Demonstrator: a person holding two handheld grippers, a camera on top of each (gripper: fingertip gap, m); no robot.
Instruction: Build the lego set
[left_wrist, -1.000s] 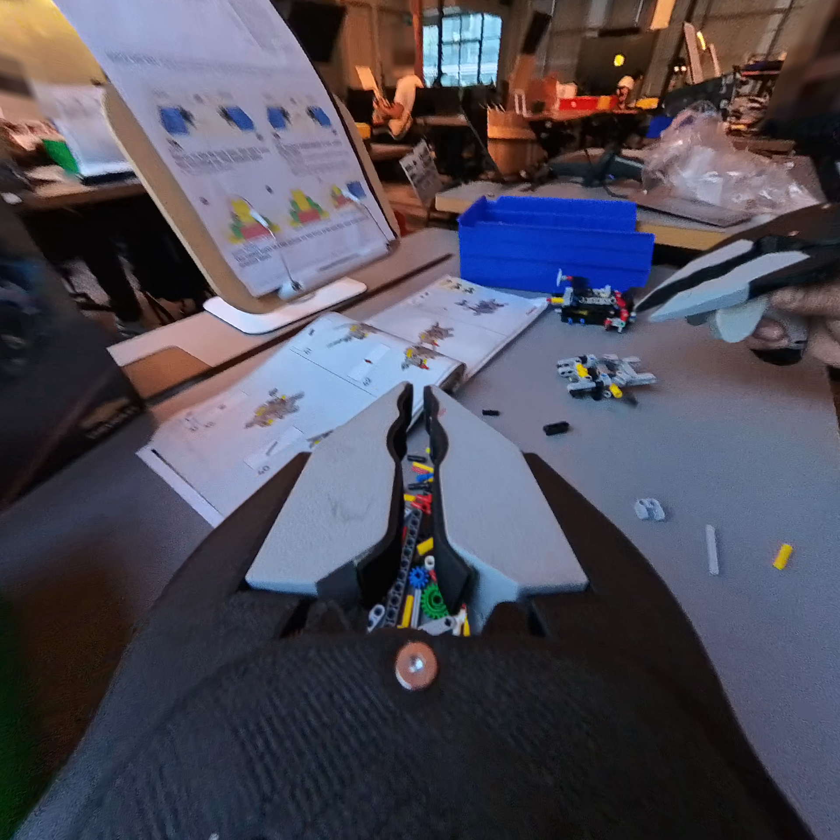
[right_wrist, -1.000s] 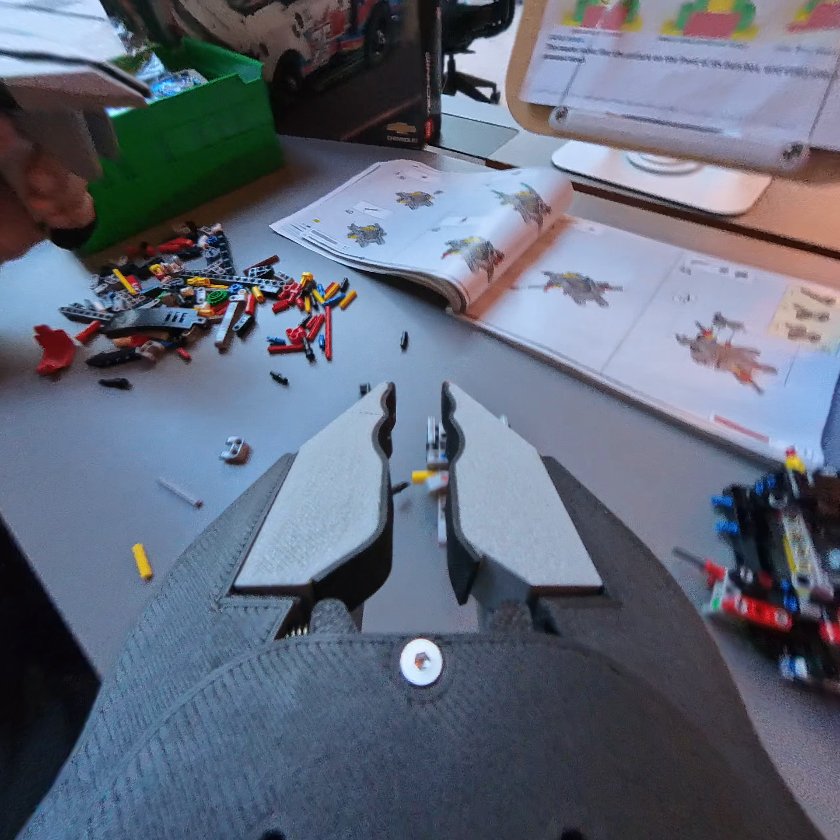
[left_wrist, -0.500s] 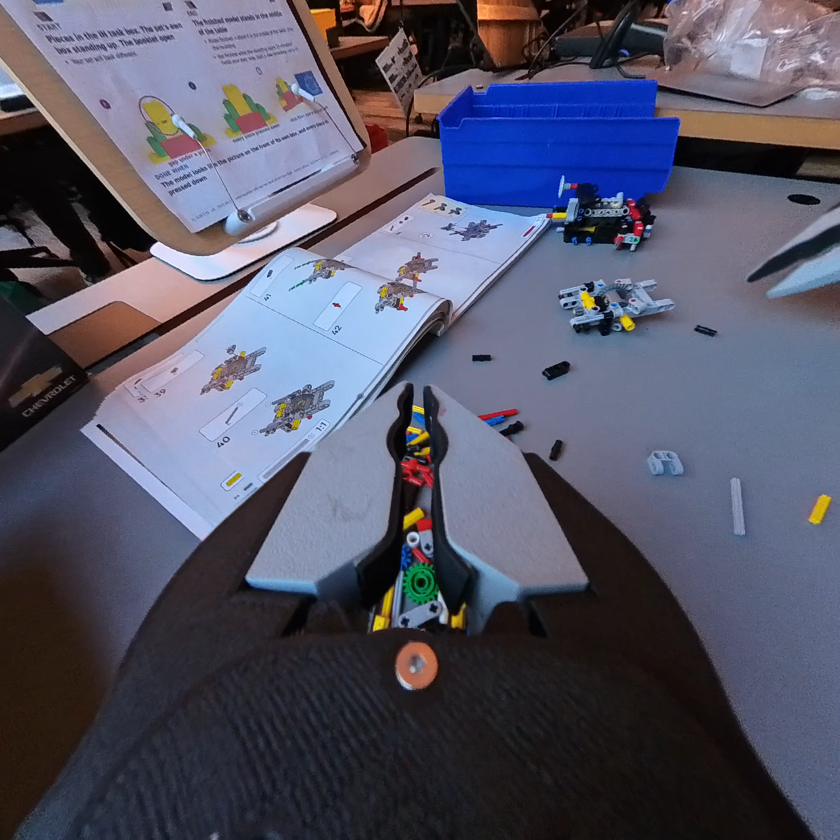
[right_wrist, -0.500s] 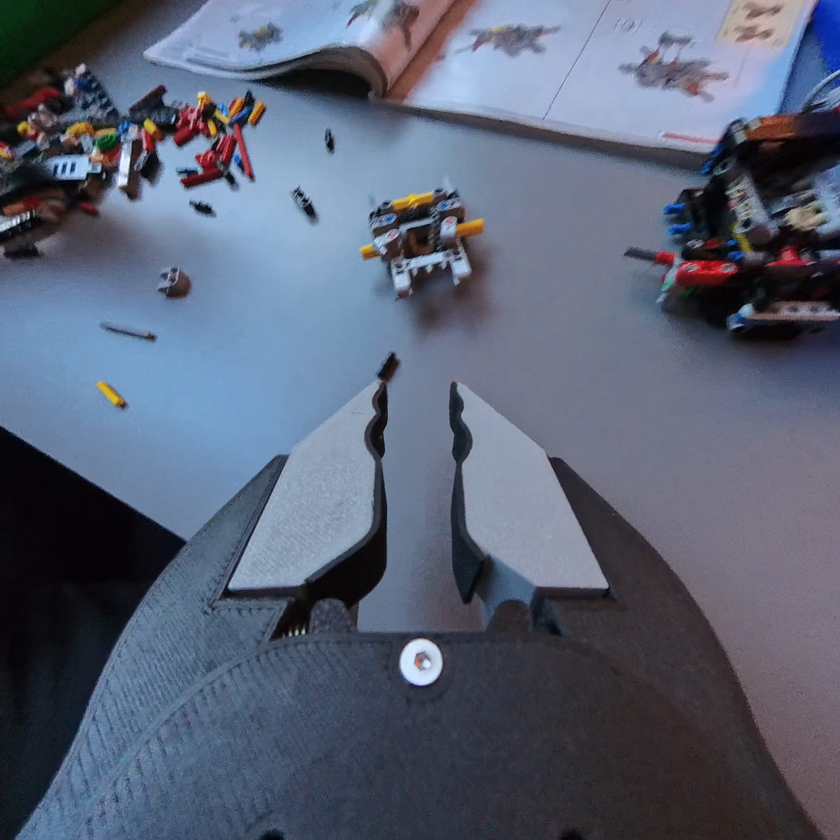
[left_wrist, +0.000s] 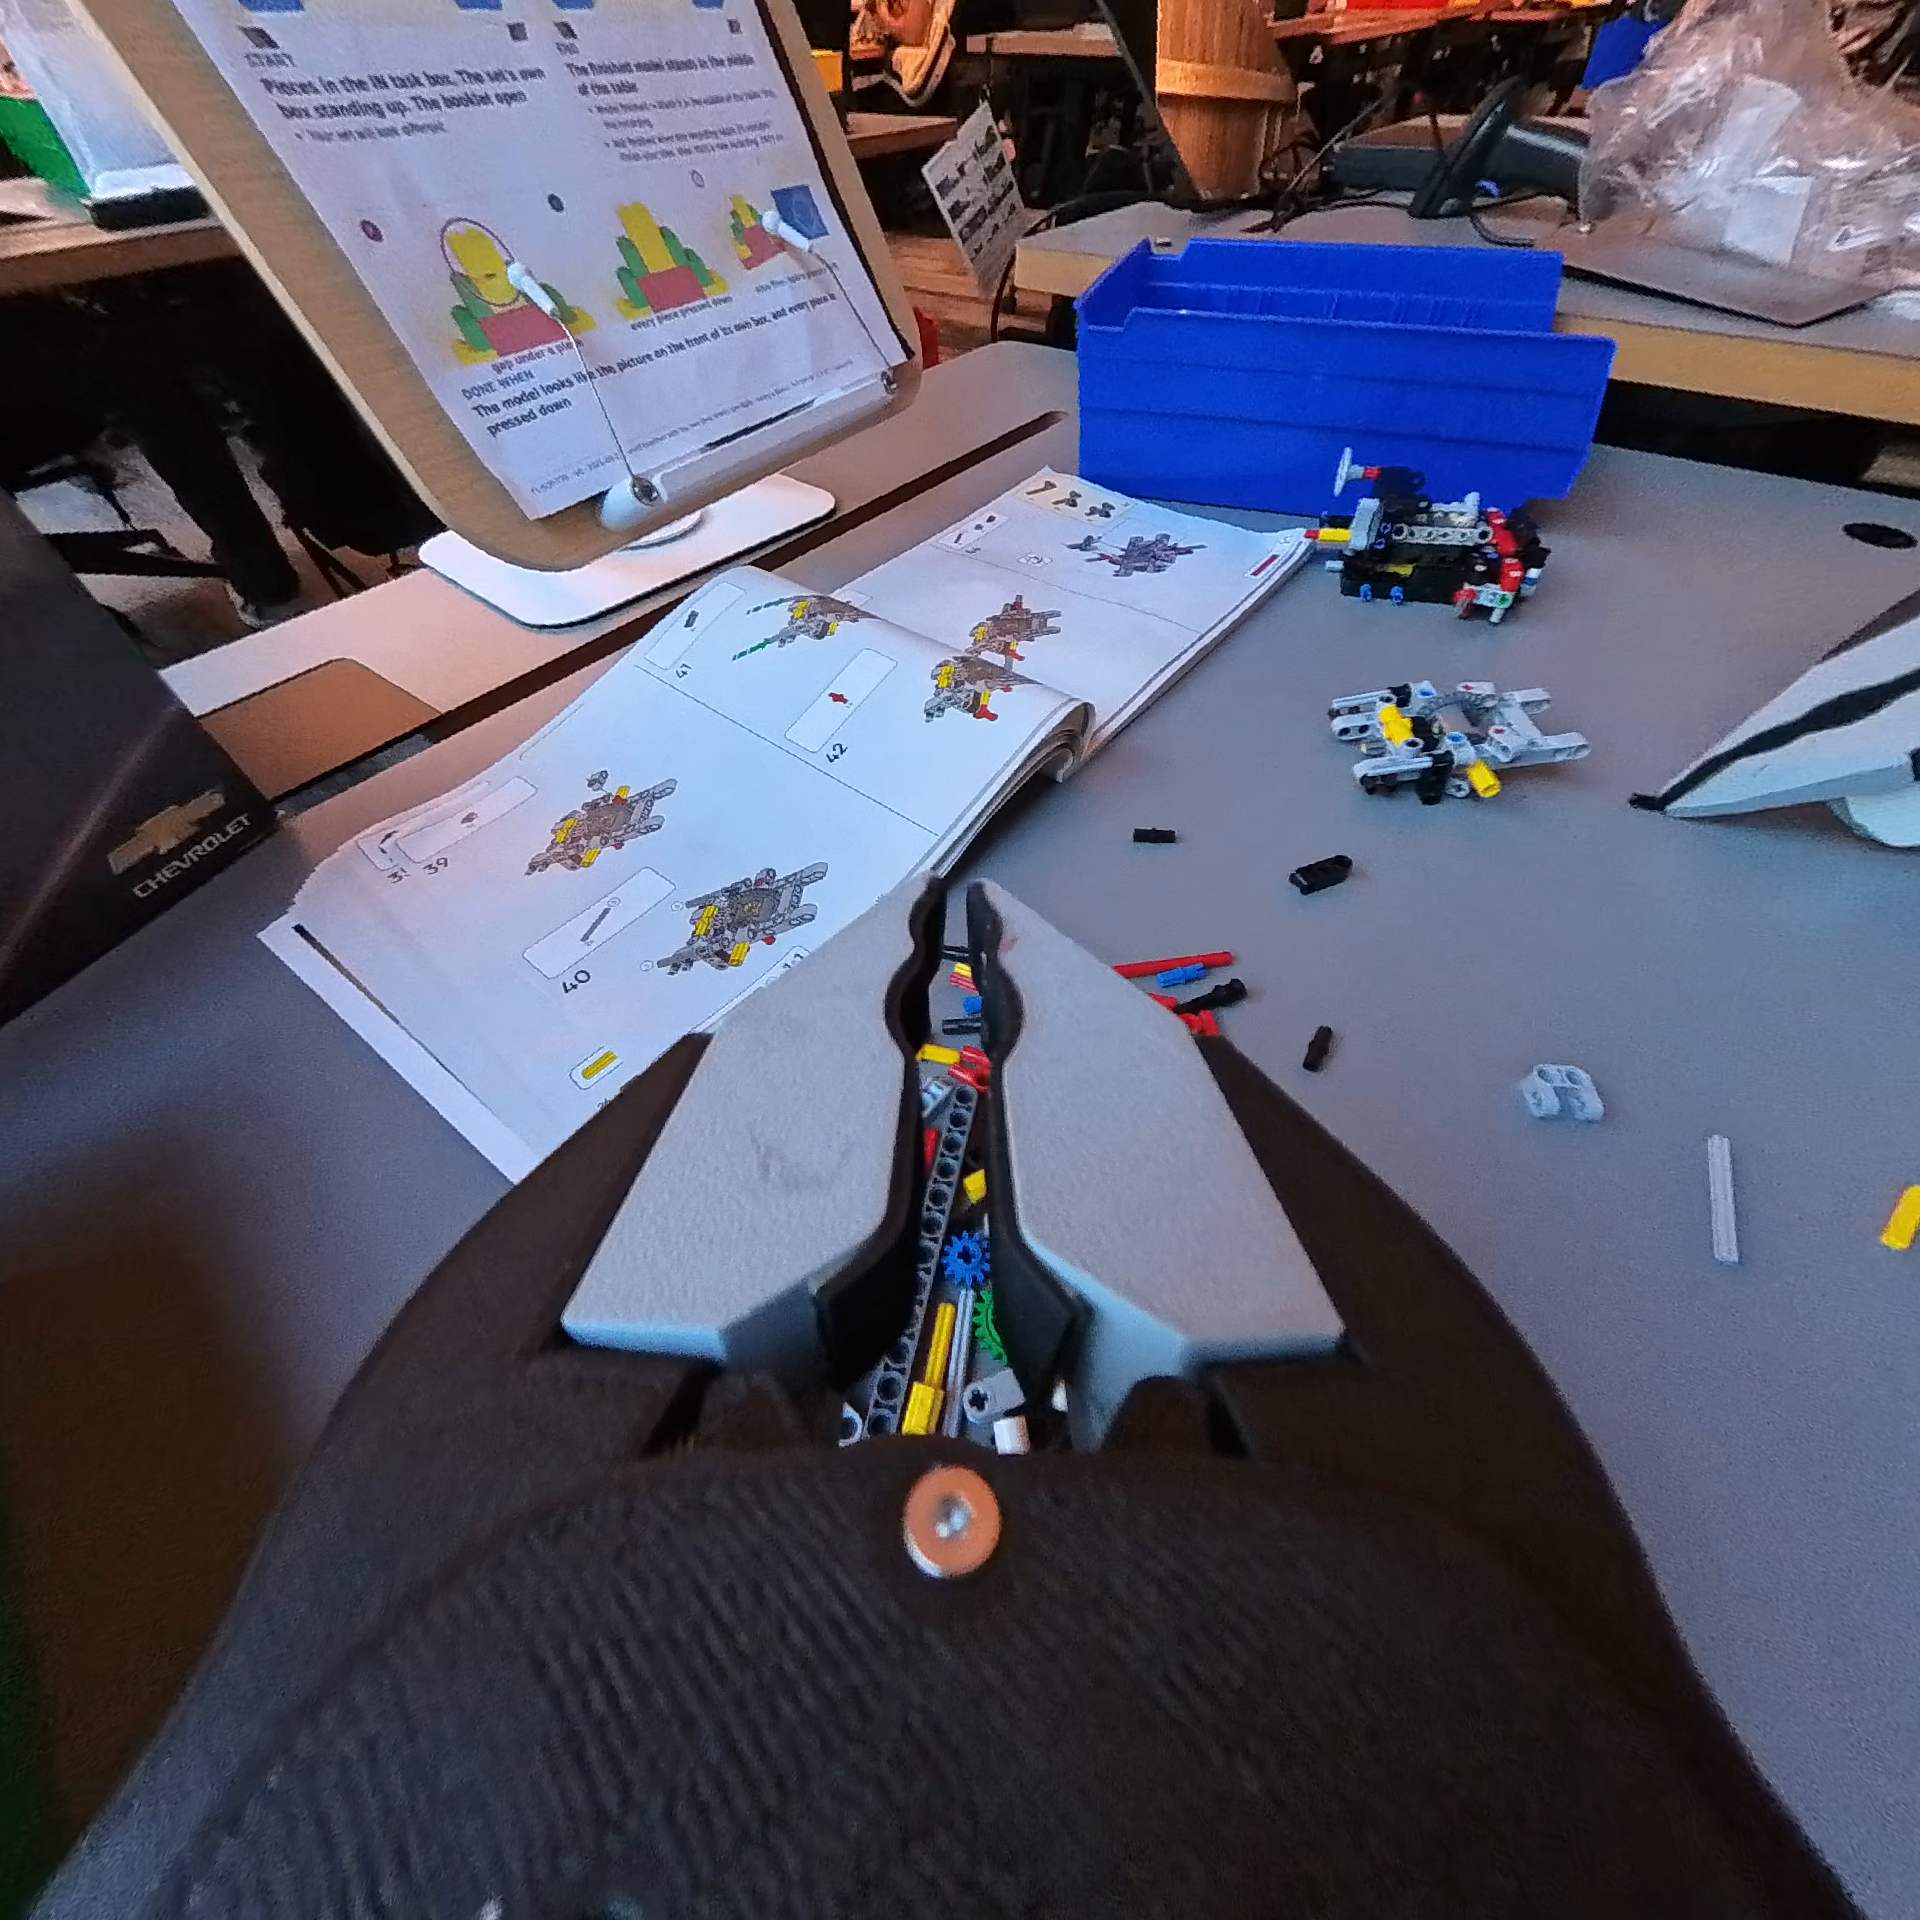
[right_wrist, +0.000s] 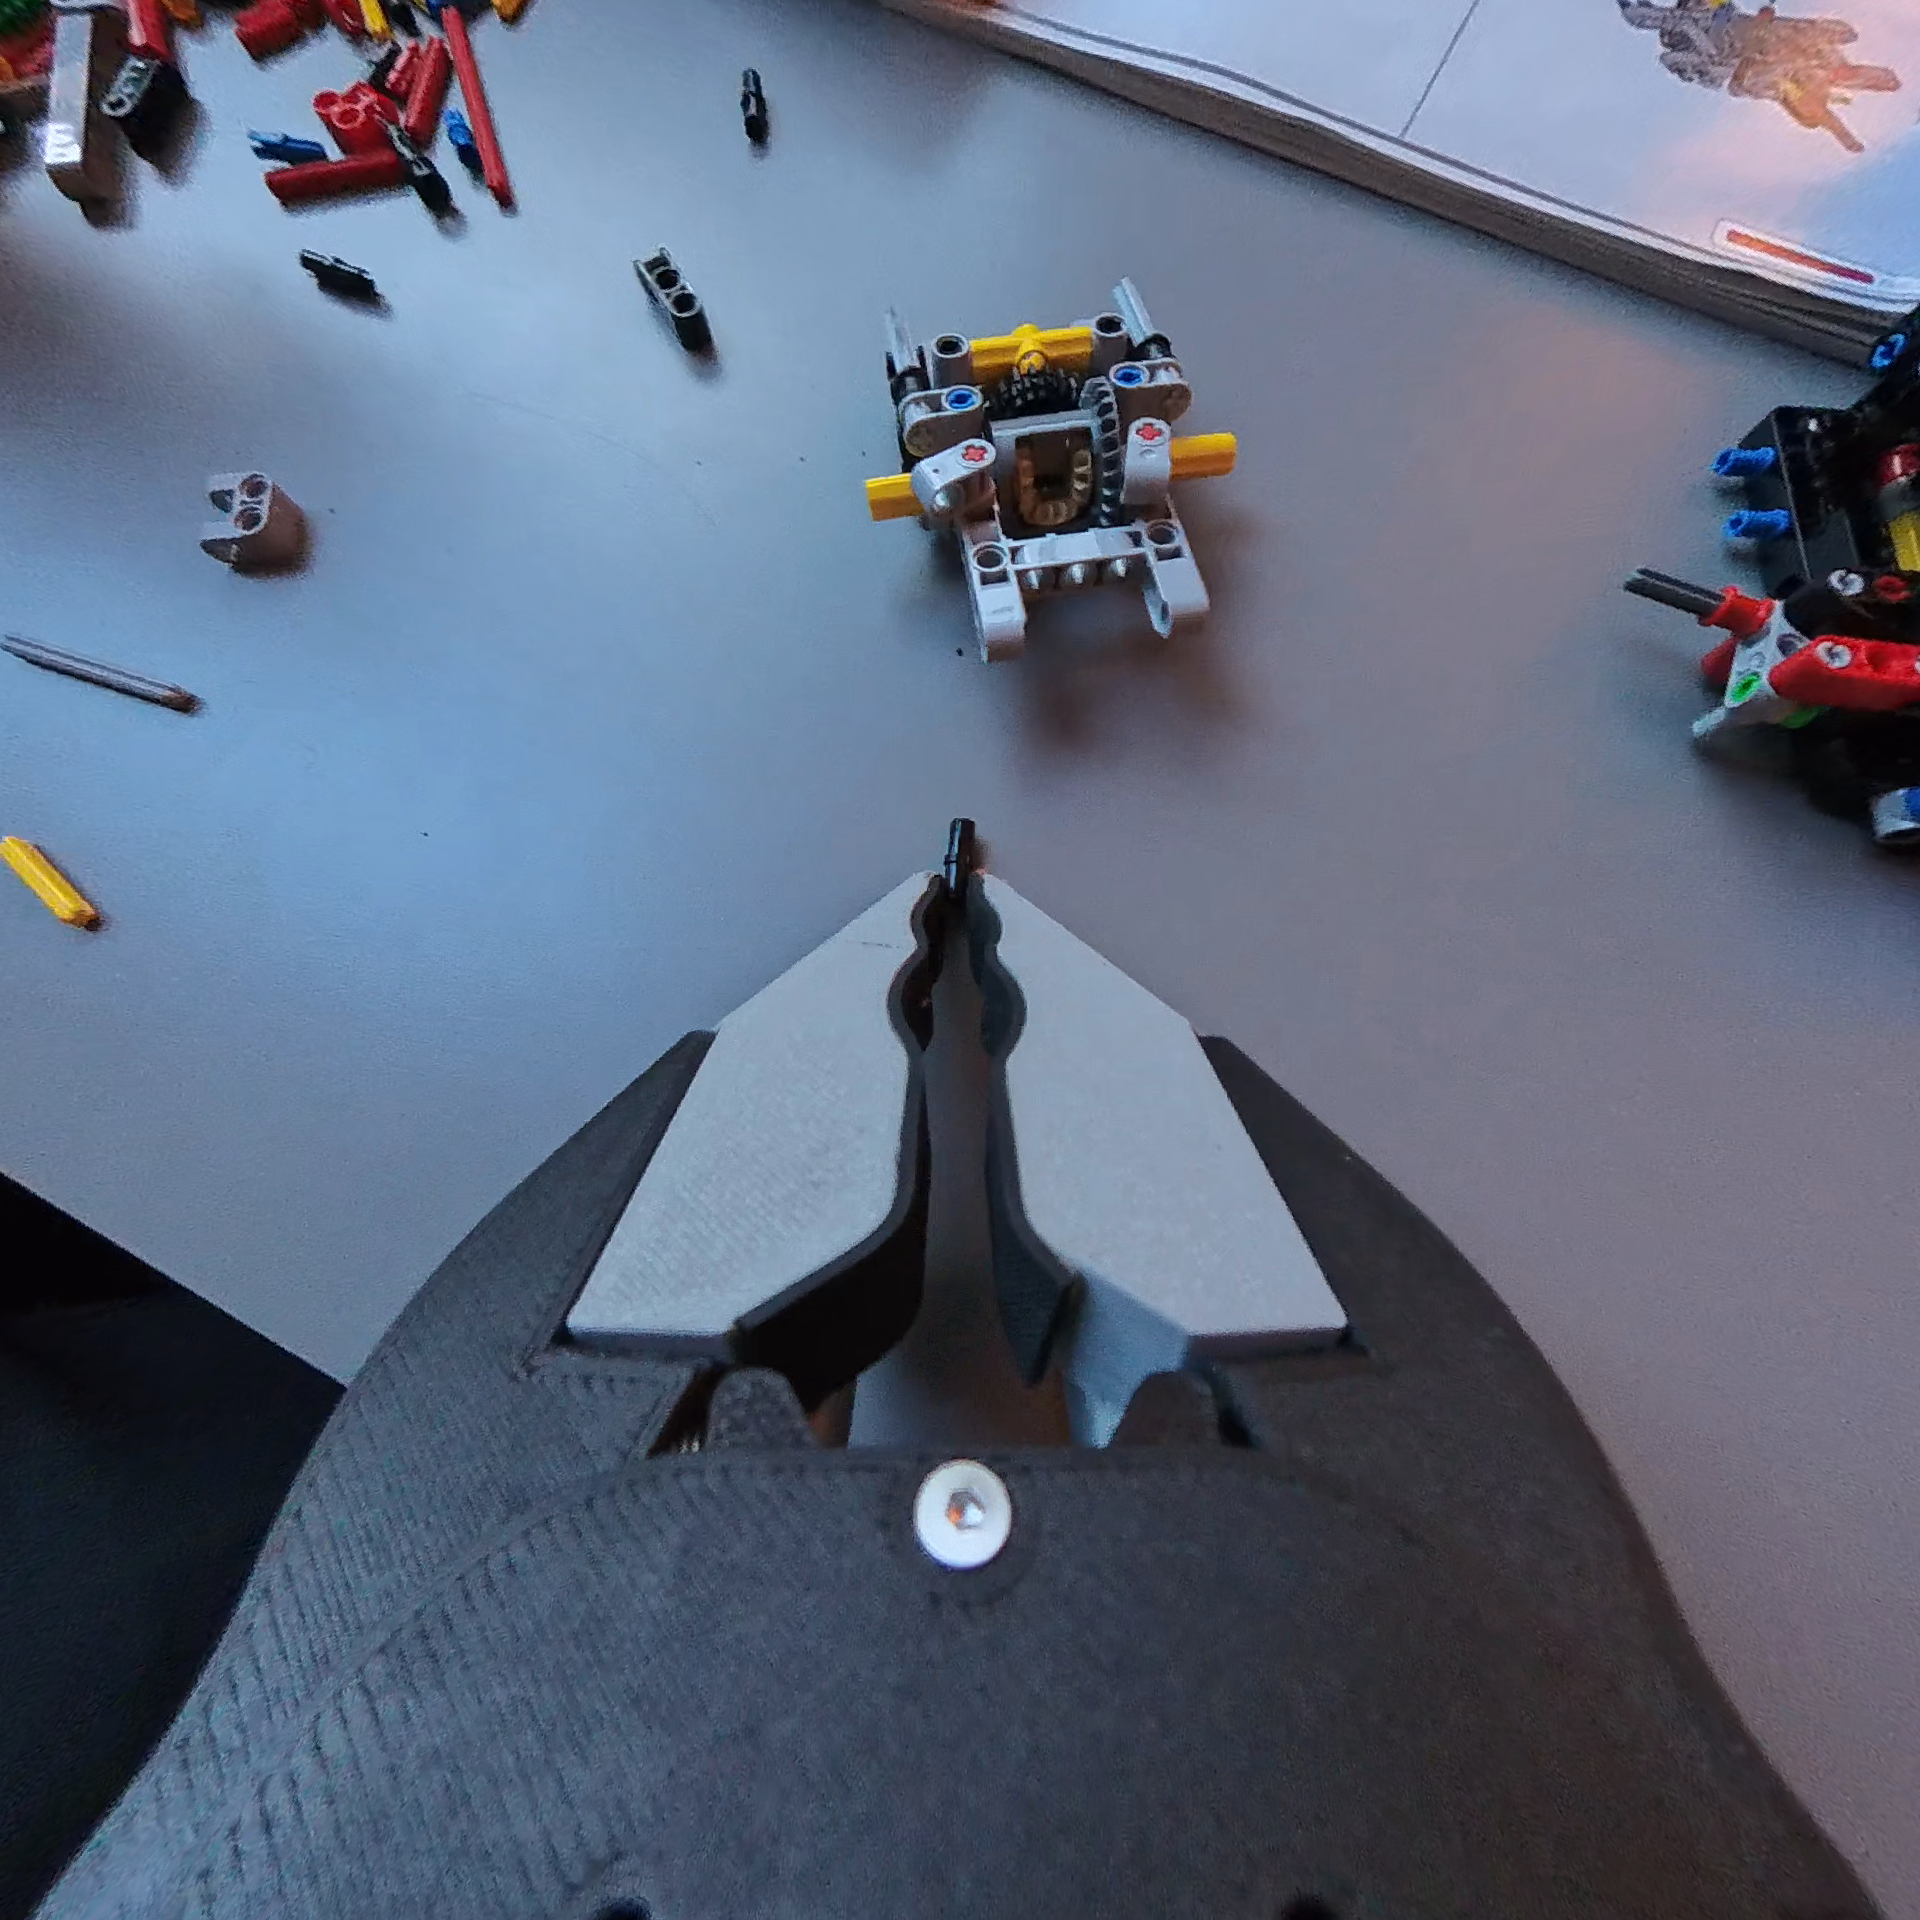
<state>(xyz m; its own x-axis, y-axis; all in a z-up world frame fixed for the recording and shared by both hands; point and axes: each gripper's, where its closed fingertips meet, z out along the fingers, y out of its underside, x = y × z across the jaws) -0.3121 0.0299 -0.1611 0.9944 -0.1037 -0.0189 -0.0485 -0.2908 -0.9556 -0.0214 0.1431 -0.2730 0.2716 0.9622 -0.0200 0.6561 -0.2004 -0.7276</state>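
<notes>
Black connector pin (right_wrist: 957, 854) pinched in my right gripper (right_wrist: 957, 883) at mid-frame could twist out; left gripper (left_wrist: 954, 896) nearly closed, empty.

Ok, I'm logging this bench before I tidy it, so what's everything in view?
Instruction booklet: one, white, open, left of centre.
Document stand: one, pale, behind the booklet.
Storage bin: one, blue, far side.
Black chassis assembly: one, black and red, by the bin.
Grey gearbox assembly: one, grey and yellow, mid-table.
Loose parts pile: many, mixed colours, under the left tongs.
Black pin: one, pinched in the right tongs.
Yellow axle: one, left edge.
Left tongs: shut, nothing held.
Right tongs: shut on the pin.
</notes>
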